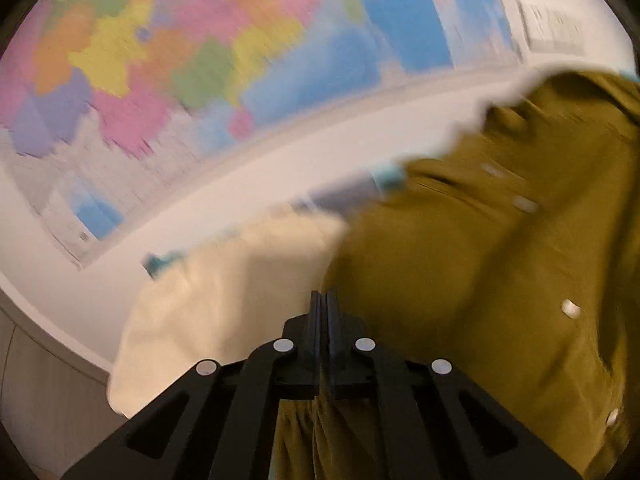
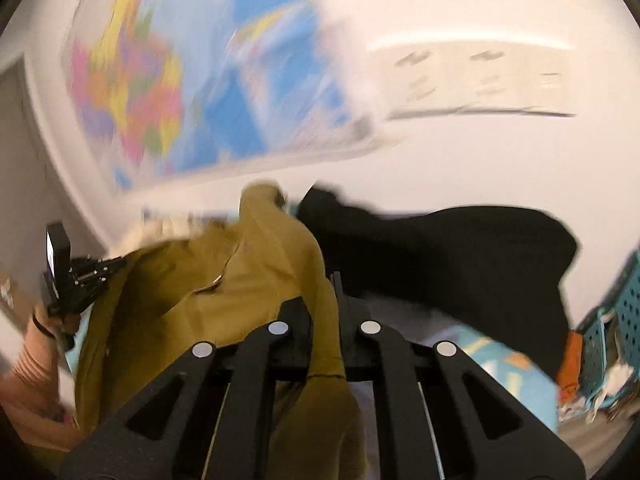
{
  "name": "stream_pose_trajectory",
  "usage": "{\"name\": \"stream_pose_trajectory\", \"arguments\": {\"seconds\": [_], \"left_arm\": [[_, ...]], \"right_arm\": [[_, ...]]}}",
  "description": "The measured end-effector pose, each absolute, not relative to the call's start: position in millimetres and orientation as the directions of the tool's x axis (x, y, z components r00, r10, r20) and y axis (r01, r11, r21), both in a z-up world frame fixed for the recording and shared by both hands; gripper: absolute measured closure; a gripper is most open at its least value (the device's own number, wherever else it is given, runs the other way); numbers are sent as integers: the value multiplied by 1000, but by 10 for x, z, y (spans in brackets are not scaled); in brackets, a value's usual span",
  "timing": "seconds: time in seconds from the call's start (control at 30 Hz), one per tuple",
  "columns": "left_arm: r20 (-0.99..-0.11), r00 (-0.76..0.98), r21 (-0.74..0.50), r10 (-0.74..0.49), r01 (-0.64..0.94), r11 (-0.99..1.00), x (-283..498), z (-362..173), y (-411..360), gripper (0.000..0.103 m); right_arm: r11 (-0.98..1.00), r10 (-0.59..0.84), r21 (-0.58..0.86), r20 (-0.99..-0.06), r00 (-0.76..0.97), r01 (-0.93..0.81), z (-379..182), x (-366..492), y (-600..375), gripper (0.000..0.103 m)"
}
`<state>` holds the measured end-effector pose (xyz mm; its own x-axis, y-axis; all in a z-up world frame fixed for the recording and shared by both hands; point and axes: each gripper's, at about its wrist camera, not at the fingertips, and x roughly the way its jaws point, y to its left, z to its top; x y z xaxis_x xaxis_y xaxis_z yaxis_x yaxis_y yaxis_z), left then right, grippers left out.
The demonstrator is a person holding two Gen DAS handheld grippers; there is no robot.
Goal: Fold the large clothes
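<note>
Two handheld grippers hold up an olive-green buttoned shirt [image 1: 500,264] in front of a white wall hung with a colourful map [image 1: 168,64], both views smeared by motion blur. The left gripper [image 1: 324,300] has its black fingers pressed together; olive cloth hangs just beneath them, and it appears pinched there, though the exact contact is hidden. The shirt billows to the right of that gripper, its pale buttons [image 1: 570,308] running down the front, and a cream-coloured cloth [image 1: 224,304] lies beyond on the left.

In the right wrist view, the right gripper [image 2: 326,292] is clamped on a fold of the same shirt [image 2: 248,272], which runs between the two fingers and drapes down over the gripper's frame. At far left the other gripper [image 2: 80,280] and the person's hand [image 2: 36,344] hold the shirt's opposite end. A black garment [image 2: 460,256] lies beyond on the right, and a teal perforated basket [image 2: 616,320] stands at the right edge, an orange item [image 2: 570,364] beside it.
</note>
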<state>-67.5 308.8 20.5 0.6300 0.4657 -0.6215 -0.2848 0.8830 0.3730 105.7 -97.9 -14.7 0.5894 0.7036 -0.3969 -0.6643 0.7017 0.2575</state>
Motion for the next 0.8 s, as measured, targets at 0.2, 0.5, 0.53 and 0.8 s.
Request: {"name": "stream_pose_trajectory", "arguments": {"seconds": [0.2, 0.5, 0.53, 0.8], "left_arm": [[-622, 607, 370, 494, -327, 869, -356, 207, 3349, 99], [-711, 633, 290, 308, -135, 947, -359, -30, 3082, 29], [-711, 635, 302, 304, -115, 946, -320, -60, 3009, 29], [-785, 464, 419, 410, -90, 904, 243, -667, 2916, 62]], "right_arm": [[799, 568, 229, -593, 571, -556, -679, 1417, -1070, 82], [779, 557, 47, -512, 654, -626, -307, 1265, -671, 23], [771, 548, 2, -511, 662, -636, -270, 1315, -490, 23], [719, 471, -175, -588, 657, -673, -533, 1702, 603, 39]]}}
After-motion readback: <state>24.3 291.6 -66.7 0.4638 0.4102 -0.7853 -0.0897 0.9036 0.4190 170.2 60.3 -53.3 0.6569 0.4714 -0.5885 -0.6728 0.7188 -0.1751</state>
